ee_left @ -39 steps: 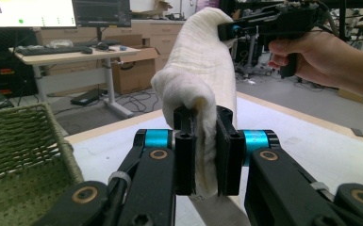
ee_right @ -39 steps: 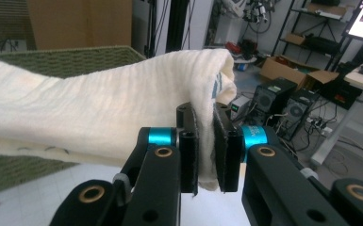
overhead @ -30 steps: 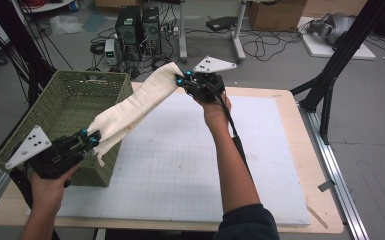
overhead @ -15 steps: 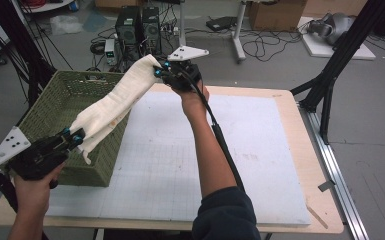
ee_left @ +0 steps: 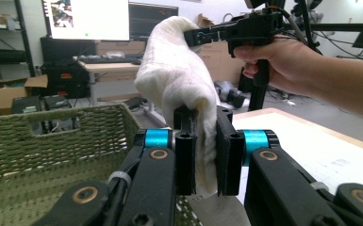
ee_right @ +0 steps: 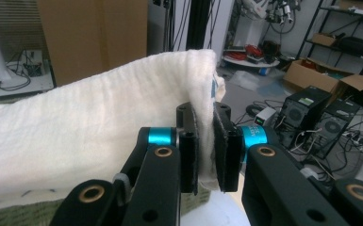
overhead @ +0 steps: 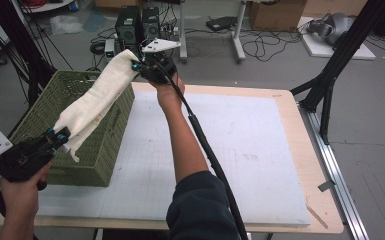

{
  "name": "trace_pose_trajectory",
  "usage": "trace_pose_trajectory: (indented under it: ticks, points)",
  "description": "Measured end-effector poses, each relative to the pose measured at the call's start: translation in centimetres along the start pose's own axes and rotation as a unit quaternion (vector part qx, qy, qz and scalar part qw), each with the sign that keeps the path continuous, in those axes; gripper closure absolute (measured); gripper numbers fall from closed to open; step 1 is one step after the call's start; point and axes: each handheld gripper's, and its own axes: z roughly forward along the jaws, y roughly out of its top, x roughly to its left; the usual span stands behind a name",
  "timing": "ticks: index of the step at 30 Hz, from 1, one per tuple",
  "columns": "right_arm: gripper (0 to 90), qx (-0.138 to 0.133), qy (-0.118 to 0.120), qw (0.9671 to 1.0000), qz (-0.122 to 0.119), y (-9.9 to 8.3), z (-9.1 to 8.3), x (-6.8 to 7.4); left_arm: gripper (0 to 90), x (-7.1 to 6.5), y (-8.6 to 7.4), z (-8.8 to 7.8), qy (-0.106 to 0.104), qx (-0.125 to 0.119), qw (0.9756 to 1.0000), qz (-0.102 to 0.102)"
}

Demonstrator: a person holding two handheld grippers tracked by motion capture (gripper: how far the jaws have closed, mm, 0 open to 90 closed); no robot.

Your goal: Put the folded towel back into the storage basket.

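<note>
Two black PC towers (overhead: pixel 139 22) on floor behind table; cardboard box (overhead: pixel 275 12) far right.

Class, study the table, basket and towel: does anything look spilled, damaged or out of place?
Nothing stands out. The white towel is stretched between the left gripper and right gripper above the green basket, which stands upright.

towel (overhead: pixel 96 102) over basket (overhead: pixel 95 150), basket on table's (overhead: pixel 280 130) left edge

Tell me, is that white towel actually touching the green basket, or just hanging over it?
Cannot tell. In the high view the towel, stretched between the left gripper and right gripper, overlaps the basket rim, but no view shows contact or a gap plainly.
</note>
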Motion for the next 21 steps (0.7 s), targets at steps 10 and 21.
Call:
trace_pose_trajectory:
  ticks: [10,21]
  points:
    - [82.3,0.011,0.006,0.9999,-0.003,0.8,4.1,1.4,80.4,1.4,-0.5,-1.0,0.029,0.003,0.9995,-0.010]
    - [82.3,0.024,0.011,0.9997,0.000,0.9,7.6,2.8,80.4,2.3,-0.8,-1.8,0.060,0.013,0.9980,-0.019]
